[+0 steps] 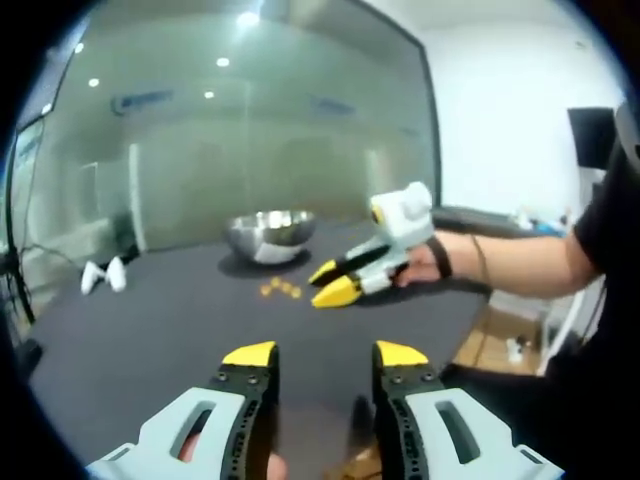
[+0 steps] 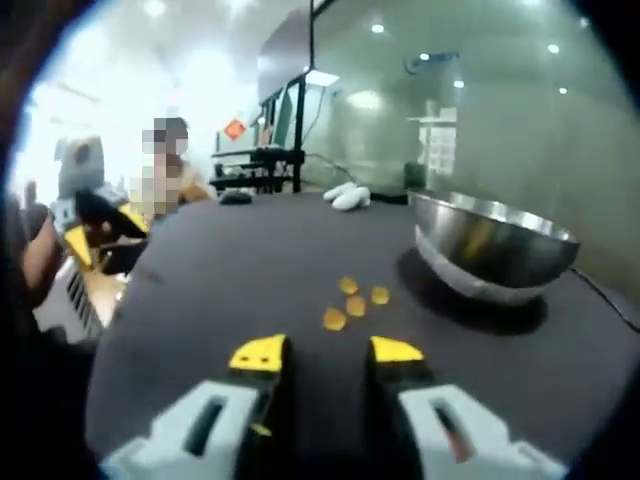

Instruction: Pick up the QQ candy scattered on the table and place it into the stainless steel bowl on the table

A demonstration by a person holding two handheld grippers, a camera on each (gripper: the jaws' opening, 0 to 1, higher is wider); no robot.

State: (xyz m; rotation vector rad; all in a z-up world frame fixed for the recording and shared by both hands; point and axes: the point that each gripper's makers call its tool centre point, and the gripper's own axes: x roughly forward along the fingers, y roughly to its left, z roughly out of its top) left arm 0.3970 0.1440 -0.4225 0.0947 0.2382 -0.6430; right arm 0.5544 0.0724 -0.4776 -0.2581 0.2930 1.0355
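- Our right gripper hovers with jaws parted and nothing between them, just short of 4 QQ candies on the dark table, left of the stainless steel bowl.
- We judge it best to take the nearest candy first, jaws straddling it.
- Our left gripper waits open, empty, well back.

the right gripper hangs over the dark table, jaws apart with nothing between. just beyond lie four yellow candies, and to their right, near them, sits the steel bowl. far left, the other gripper.
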